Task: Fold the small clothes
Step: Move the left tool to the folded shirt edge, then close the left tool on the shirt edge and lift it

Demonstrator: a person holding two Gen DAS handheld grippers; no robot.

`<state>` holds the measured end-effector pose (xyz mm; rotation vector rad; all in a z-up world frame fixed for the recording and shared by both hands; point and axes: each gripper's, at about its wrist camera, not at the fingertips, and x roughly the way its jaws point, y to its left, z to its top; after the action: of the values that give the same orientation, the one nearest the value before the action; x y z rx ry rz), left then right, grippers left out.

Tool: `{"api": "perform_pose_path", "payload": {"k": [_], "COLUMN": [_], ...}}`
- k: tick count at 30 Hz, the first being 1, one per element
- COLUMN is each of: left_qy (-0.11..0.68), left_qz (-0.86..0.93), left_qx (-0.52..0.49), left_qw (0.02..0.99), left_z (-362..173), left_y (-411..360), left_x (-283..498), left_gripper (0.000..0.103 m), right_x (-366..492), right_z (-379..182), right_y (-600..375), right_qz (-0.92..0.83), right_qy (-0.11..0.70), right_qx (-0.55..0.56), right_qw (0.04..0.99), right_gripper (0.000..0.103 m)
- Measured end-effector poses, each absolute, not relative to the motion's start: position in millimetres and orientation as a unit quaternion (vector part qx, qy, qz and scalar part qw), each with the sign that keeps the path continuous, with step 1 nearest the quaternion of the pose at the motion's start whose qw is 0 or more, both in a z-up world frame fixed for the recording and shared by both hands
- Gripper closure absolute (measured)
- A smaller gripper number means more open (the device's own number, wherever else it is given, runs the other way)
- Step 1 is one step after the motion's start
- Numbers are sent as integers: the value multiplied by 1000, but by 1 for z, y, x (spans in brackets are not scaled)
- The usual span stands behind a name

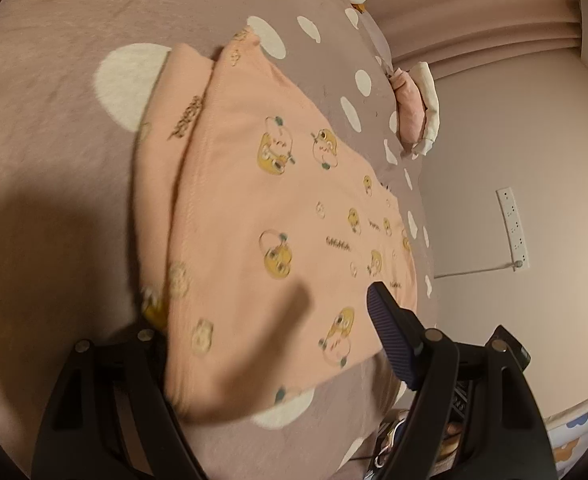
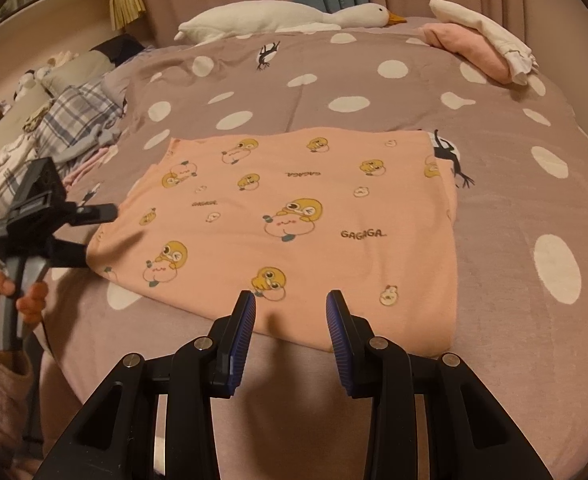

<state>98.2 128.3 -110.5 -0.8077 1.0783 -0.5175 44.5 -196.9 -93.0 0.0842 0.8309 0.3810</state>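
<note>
Closest up, the right hand-held gripper [image 2: 289,308] hangs just over the near hem of the peach garment [image 2: 294,216], its blue-padded fingers [image 2: 245,320] partly apart with nothing between them, just fabric below. Over at the garment's left edge, the left hand-held gripper [image 2: 101,232] is spread wide, one finger above the cloth edge and one below, but they're not squeezing it as far as I can tell; a hand [image 2: 17,292] in a pink sleeve grips its handle. The garment itself lies folded into a flat rectangle in the middle of the bed [image 2: 514,200], on the mauve cover with white dots, printed with yellow cartoon critters and "GAGAGA". Off to the left there's a messy pile of clothes [image 2: 73,120]. Further back on the right sits a small folded pink and white stack [image 2: 482,44], and at the far end a plush goose [image 2: 277,16] lies along the headboard.
</note>
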Motion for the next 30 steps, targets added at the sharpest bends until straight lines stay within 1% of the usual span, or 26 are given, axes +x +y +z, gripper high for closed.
{"api": "perform_pose_path", "payload": {"k": [1, 2, 3, 4, 6, 7, 8, 9, 13, 18, 20, 21, 25, 27, 30], "left_qy": [492, 490, 490, 491, 495, 498, 500, 500, 499, 492, 490, 489, 484, 481, 477], "left_qz": [-236, -232, -228, -222, -212, -205, -197, -193, -178, -162, -156, -153, -144, -144, -143], "left_qx": [-372, -373, -372, -369, -367, -366, -366, -368, -370, -328, -309, -298, -259, -236, -201], "left_qw": [751, 753, 755, 757, 758, 759, 760, 760, 763, 790, 800, 805, 823, 832, 844], "left_z": [-111, -111, -111, -112, -115, -117, -119, -120, -119, -104, -98, -94, -82, -74, -64], "left_y": [127, 126, 126, 125, 125, 125, 127, 129, 132, 123, 119, 116, 104, 95, 81], "left_x": [101, 104, 106, 108, 111, 112, 112, 112, 111, 110, 111, 111, 114, 115, 117], "left_gripper": [26, 31, 40, 45, 66, 72, 80, 86, 86, 89, 90, 90, 91, 92, 92], "right_x": [46, 48, 50, 53, 57, 59, 61, 65, 79, 95, 101, 104, 111, 113, 114], "right_z": [-93, -93, -93, -92, -91, -90, -90, -91, -95, -97, -99, -102, -114, -120, -119], "right_y": [-195, -193, -190, -186, -179, -176, -172, -168, -157, -147, -145, -142, -132, -131, -140], "right_qz": [186, 189, 192, 195, 204, 207, 210, 214, 221, 233, 242, 244, 239, 238, 248], "right_qy": [401, 400, 399, 398, 392, 388, 386, 385, 390, 385, 387, 393, 422, 422, 423], "right_qx": [43, 45, 48, 52, 57, 59, 61, 65, 71, 98, 112, 117, 100, 92, 112], "right_qw": [896, 896, 895, 895, 895, 896, 896, 895, 891, 888, 882, 879, 869, 870, 864], "right_gripper": [66, 66, 66, 66, 66, 66, 66, 66, 66, 67, 70, 70, 70, 72, 73]}}
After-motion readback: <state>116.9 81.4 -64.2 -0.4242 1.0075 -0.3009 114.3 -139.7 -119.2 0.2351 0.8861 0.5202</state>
